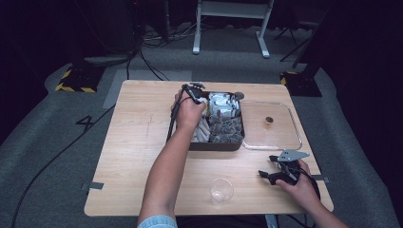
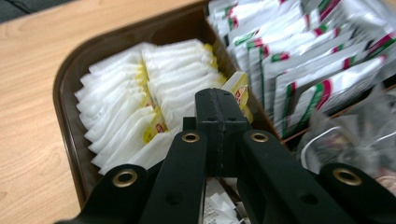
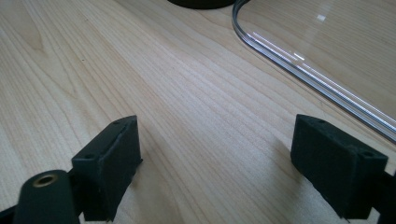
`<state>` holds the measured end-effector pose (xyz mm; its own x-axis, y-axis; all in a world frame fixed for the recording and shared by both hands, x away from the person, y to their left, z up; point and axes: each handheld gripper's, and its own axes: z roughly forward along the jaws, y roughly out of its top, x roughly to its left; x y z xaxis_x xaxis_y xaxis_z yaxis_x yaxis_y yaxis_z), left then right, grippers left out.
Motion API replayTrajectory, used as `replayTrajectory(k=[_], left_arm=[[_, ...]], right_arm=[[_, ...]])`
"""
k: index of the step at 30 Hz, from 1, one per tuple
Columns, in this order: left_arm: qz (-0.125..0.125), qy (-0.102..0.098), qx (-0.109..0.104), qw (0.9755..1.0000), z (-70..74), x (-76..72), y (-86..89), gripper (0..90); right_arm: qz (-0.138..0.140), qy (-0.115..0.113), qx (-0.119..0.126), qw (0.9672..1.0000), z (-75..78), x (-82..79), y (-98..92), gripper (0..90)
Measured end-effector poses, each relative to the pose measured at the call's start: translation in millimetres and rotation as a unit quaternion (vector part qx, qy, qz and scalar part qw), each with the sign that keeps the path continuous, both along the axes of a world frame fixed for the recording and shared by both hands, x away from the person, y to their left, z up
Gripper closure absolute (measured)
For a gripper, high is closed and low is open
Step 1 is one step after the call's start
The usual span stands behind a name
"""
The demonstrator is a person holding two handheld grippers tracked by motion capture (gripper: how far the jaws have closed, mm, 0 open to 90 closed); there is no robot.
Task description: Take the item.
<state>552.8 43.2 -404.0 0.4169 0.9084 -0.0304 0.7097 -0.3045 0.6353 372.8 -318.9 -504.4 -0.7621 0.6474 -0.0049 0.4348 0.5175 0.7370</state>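
The desk [image 1: 138, 142] spans the middle of the high view, with the dark compartment tray [image 1: 214, 145] at its upper centre and a clear lid [image 1: 297, 137] to its right. My left gripper [image 2: 219, 109] reaches into the tray, jaws together, seemingly pinching a yellow-tagged white tea bag [image 2: 238, 88]; lifting it clear comes next, I judge. My right gripper [image 3: 215, 158], at lower right, rests with jaws apart. A clear cup [image 1: 221, 191] waits at bottom centre.

The left gripper [image 2: 219, 109] is held far forward on an outstretched arm, its jaws pressed together. The right gripper [image 3: 219, 163] is held low with jaws spread wide.
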Motion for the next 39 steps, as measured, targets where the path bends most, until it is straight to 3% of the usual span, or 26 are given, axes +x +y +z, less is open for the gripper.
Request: replayTrajectory(k=[14, 20, 26, 31, 39], left_arm=[[-0.018, -0.036, -0.020, 0.9990, 37.5, -15.7, 15.9, 90.0], [-0.040, -0.059, -0.028, 0.9970, 58.1, -31.2, 30.4, 90.0], [-0.066, -0.069, -0.035, 0.9948, 70.1, -45.4, 38.6, 90.0], [-0.089, -0.084, -0.039, 0.9918, 82.0, -65.6, 42.1, 90.0], [-0.150, -0.103, -0.065, 0.9811, 98.7, -103.6, 37.6, 90.0]], right_arm=[[0.000, 0.000, 0.000, 1.0000, 0.0, 0.0, 0.0, 16.1], [0.000, 0.000, 0.000, 1.0000, -0.1, 0.1, -0.1, 16.2], [0.000, 0.000, 0.000, 1.0000, 0.0, 0.1, -0.1, 16.1], [0.000, 0.000, 0.000, 1.0000, -0.1, 0.1, -0.1, 16.1], [0.000, 0.000, 0.000, 1.0000, -0.1, 0.0, -0.1, 16.1]])
